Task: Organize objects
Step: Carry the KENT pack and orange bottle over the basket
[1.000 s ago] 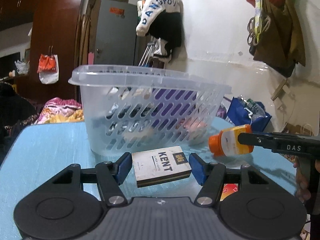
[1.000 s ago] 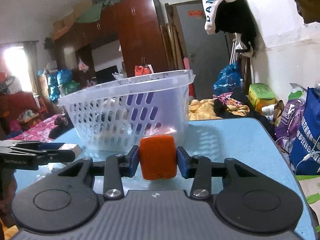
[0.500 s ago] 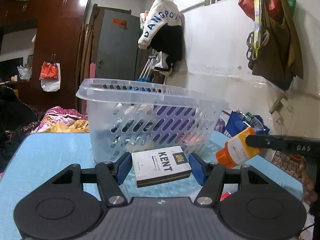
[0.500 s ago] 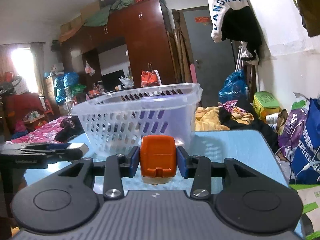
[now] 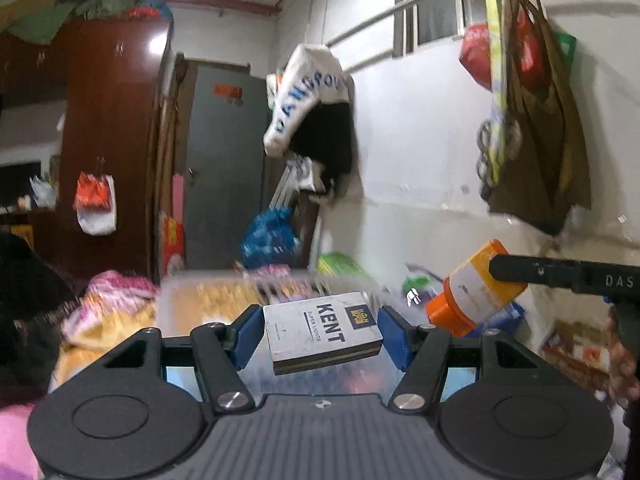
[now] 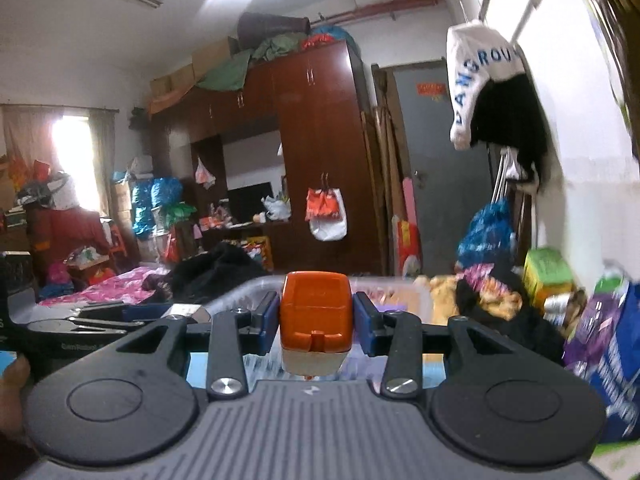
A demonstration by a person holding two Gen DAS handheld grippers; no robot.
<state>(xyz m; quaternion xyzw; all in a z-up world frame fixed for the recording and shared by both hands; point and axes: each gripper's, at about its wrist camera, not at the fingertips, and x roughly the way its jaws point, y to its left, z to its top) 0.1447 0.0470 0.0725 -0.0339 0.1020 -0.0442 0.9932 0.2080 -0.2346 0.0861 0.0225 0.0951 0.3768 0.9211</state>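
While both grippers hang in the air above the basket, writing reads clearly in the left wrist view: the pack (image 5: 323,332) says "KENT" and "SUPER LIGHTS" with a small gold crest on a dark square. Hanging white cloth (image 5: 308,100) at 12 o'clock shows blue letters "DANGROU". "DAS" is printed on the right gripper (image 5: 516,269) arm at 3 o'clock. In the right wrist view "GenRobot" shows faintly on the left gripper (image 6: 176,312) body at 9 o'clock.

Left gripper (image 5: 322,338): blue fingers (image 5: 248,336) about half apart, clamped on the short ends of the pack. Pack lies flat, printed face up, long axis across the view, right end tipped slightly down.

Right gripper (image 6: 316,322): fingers (image 6: 266,322) narrowed, pressed on both sides of the orange cap of the bottle (image 6: 316,316). In the left wrist view the bottle (image 5: 478,290) sits at 3 o'clock, long axis tilted, cap end down toward 8 o'clock, base up toward 2 o'clock; white label, text too blurred to read.

Clear plastic basket (image 5: 216,300) rim is a blurred band just under and beyond the pack; its rim (image 6: 392,284) also runs behind the bottle cap. Blue bench (image 5: 178,376) shows only as slivers between the gripper arms. Open air all round both items; the white wall is well apart at 2 o'clock. Part of a hand (image 5: 622,364) shows at 4 o'clock.
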